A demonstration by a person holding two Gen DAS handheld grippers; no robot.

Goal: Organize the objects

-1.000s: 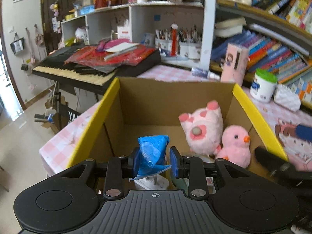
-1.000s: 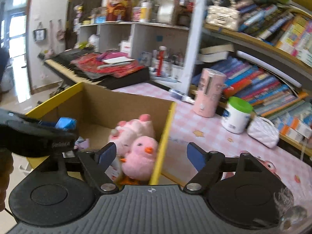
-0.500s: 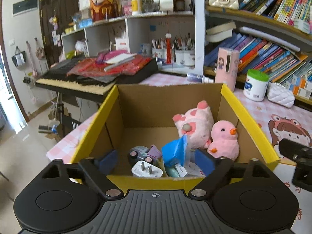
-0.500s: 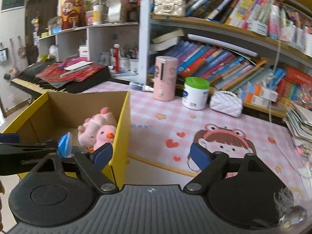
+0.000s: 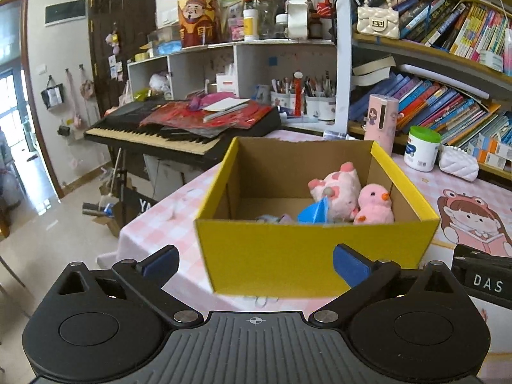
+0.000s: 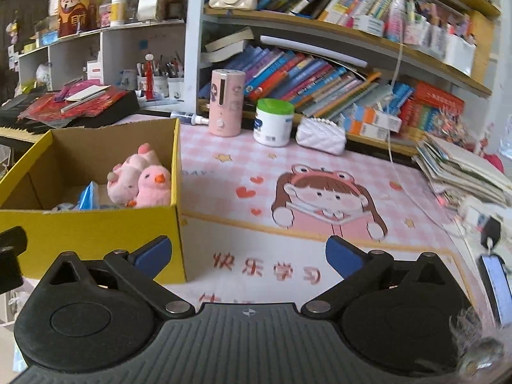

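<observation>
The left gripper [image 5: 254, 262] and right gripper [image 6: 248, 254] are both opening with nothing between their jaws, short of the yellow cardboard box [image 5: 307, 256] on the pink table mat [image 6: 288, 192], which contains the blue packet [image 5: 313, 212], pink pig plush [image 5: 336, 188] and pink chick plush [image 5: 374, 204]

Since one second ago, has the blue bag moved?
Yes. The blue bag was between the left gripper's jaws above the yellow box; now it lies inside, beside the pink plush toys.
</observation>
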